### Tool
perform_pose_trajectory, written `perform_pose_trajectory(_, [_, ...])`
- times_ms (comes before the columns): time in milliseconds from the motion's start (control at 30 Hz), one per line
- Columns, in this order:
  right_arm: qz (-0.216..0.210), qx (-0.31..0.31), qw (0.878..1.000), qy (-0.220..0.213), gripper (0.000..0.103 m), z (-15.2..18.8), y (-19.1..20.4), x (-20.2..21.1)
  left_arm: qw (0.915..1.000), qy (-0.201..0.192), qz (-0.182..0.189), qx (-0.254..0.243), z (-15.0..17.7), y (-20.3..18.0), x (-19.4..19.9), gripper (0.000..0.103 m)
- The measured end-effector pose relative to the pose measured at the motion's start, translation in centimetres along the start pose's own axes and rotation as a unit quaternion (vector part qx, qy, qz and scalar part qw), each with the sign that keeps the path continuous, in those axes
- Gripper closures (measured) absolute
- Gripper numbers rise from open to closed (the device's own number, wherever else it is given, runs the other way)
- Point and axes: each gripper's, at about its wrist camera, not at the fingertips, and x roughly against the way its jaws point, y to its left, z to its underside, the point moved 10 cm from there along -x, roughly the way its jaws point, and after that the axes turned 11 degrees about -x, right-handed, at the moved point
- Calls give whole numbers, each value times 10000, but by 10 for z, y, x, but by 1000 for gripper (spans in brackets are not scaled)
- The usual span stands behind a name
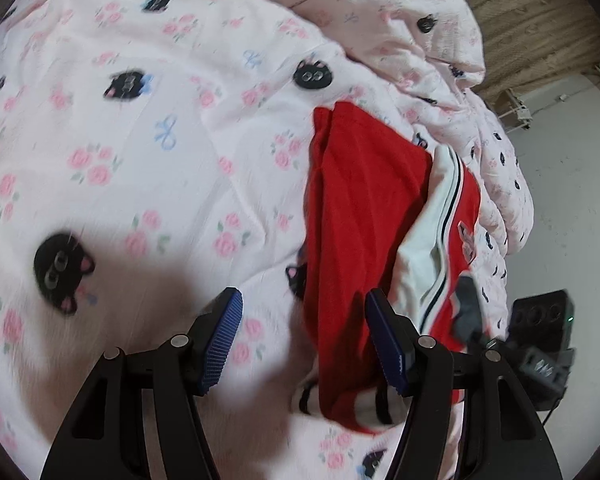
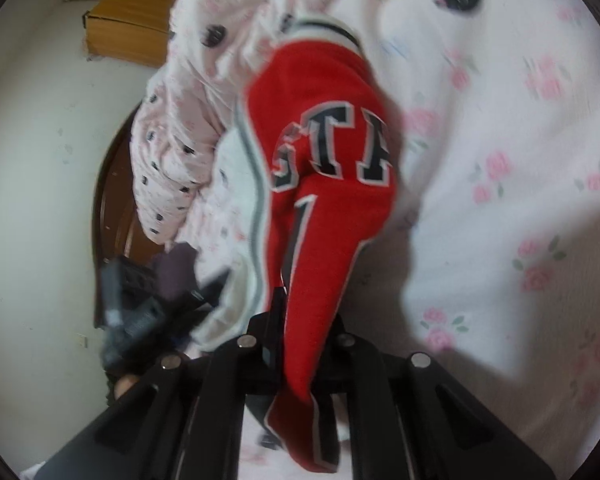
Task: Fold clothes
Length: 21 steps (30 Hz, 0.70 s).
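Note:
A red sports jersey (image 1: 363, 208) with a white side panel and dark stripes (image 1: 427, 240) lies bunched on the pink bed cover (image 1: 140, 140). My left gripper (image 1: 303, 296) hovers open over the jersey's near end. Its blue right pad (image 1: 383, 340) is over the red cloth and its left pad (image 1: 220, 340) over the cover, and nothing is pinched. In the right wrist view my right gripper (image 2: 303, 312) is shut on a corner of the jersey (image 2: 323, 92). The cloth rises taut from the bed into the jaws, and black letters (image 2: 339, 148) show on it.
The cover is printed with black cat faces and pink roses. A bunched duvet (image 1: 399, 20) lies beyond the jersey, along the bed's edge. Past the edge are a dark wooden bed frame (image 2: 112, 200), pale floor (image 2: 40, 160) and a brown box (image 2: 128, 20).

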Motion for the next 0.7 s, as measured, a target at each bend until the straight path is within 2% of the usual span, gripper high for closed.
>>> perform_pose_trajectory(133, [-348, -102, 9993, 51, 94, -9, 35, 6, 9972, 194, 335, 645, 12, -4, 0, 38])
perform_pose_trajectory(200, [-355, -88, 9993, 70, 94, -12, 49, 3, 9944, 262, 421, 931, 17, -5, 1, 38])
perform_pose_trajectory(333, [-451, -227, 9987, 70, 94, -20, 71, -5, 9821, 434, 807, 1646, 30, -2, 1, 36])
perform_pose_trajectory(400, [-606, -396, 9974, 58, 94, -24, 78, -5, 9674, 430, 1178, 2202, 34, -3, -1, 35])
perform_pose_trajectory(433, [-683, -477, 9965, 48, 94, -25, 81, -5, 9553, 456, 1477, 2521, 37, -4, -3, 35])
perform_pose_trajectory(467, [-752, -542, 9957, 33, 94, -27, 83, -4, 9380, 460, 1846, 2898, 40, -6, -6, 35])
perform_pose_trajectory(600, [-998, -794, 9918, -13, 94, -33, 91, -1, 8931, 359, 2573, 3673, 45, -10, -9, 35])
perform_pose_trajectory(700, [-1168, -987, 9882, -27, 94, -40, 95, 0, 8673, 92, 3058, 3928, 42, -19, -4, 35])
